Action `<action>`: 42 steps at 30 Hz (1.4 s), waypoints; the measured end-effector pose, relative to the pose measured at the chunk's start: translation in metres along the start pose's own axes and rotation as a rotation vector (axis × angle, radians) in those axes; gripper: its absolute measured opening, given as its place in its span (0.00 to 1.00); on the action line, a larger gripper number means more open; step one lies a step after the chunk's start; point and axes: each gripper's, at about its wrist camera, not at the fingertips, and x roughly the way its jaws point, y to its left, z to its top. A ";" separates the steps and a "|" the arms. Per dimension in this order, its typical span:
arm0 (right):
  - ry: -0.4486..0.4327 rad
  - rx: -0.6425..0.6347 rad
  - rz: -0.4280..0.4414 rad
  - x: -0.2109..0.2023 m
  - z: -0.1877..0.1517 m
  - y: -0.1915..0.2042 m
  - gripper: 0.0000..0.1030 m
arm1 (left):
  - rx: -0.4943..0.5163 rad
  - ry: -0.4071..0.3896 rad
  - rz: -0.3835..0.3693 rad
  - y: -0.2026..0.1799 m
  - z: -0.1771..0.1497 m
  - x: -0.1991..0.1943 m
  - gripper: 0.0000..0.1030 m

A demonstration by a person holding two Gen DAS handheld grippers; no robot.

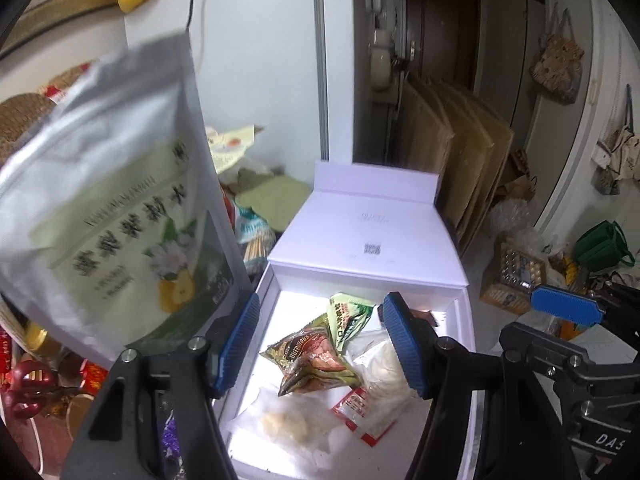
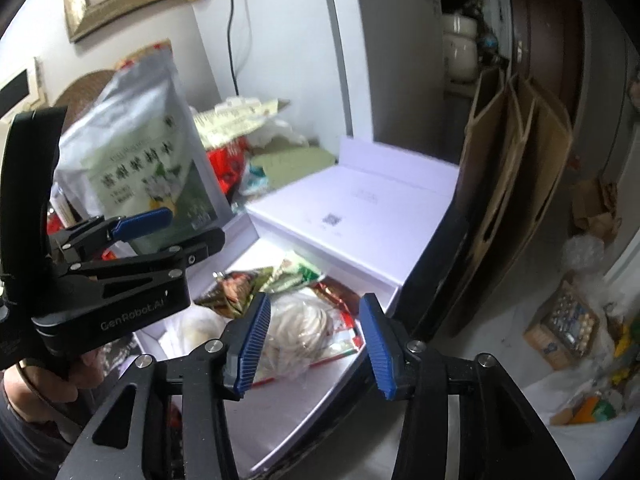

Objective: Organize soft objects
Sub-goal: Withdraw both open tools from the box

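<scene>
While the left tool (image 1: pixel 320 344) hangs spread over the open white box (image 1: pixel 460 320) of snack packets (image 1: pixel 316 360), a silver-green pouch (image 1: pixel 116 208) leans beside its left finger; whether that finger touches it is unclear. The right tool (image 2: pixel 314 344) is spread too, above the same box.

"GenRobot.AI" on left gripper (image 2: pixel 136 236) body; "DAS" on right gripper (image 1: pixel 568 308) body; pouch print blurred

Silver-and-green pouch (image 1: pixel 108 216), white box (image 1: pixel 372 232), blue ribbed pads (image 1: pixel 404 344).

Silver-green pouch (image 1: pixel 108 208) upright beside white box (image 1: pixel 460 320) holding snack packets (image 1: pixel 316 356).
</scene>
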 end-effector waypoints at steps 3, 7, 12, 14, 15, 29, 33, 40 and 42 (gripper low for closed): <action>-0.041 -0.005 -0.009 -0.021 0.002 0.006 0.45 | 0.005 -0.034 -0.002 0.001 0.001 -0.023 0.62; -0.088 -0.012 -0.020 -0.046 0.002 0.015 0.47 | 0.015 -0.079 -0.004 0.000 0.001 -0.057 0.62; -0.151 -0.031 -0.049 -0.079 -0.001 0.031 0.58 | 0.020 -0.165 0.012 0.001 -0.005 -0.101 0.87; -0.180 -0.038 -0.053 -0.091 -0.003 0.036 0.61 | 0.030 -0.206 0.030 0.000 -0.009 -0.120 0.91; -0.198 -0.044 -0.057 -0.099 -0.004 0.040 0.63 | 0.034 -0.215 0.033 -0.001 -0.009 -0.126 0.92; -0.323 -0.085 -0.073 -0.170 -0.040 0.074 0.89 | 0.026 -0.301 0.043 -0.001 -0.048 -0.204 0.95; -0.331 -0.087 -0.063 -0.180 -0.055 0.080 0.89 | 0.003 -0.303 0.036 0.002 -0.064 -0.215 0.95; -0.322 -0.083 -0.045 -0.184 -0.086 0.087 0.89 | -0.008 -0.283 0.041 0.002 -0.099 -0.222 0.95; -0.313 -0.086 -0.042 -0.181 -0.094 0.091 0.89 | -0.008 -0.271 0.045 0.003 -0.108 -0.223 0.95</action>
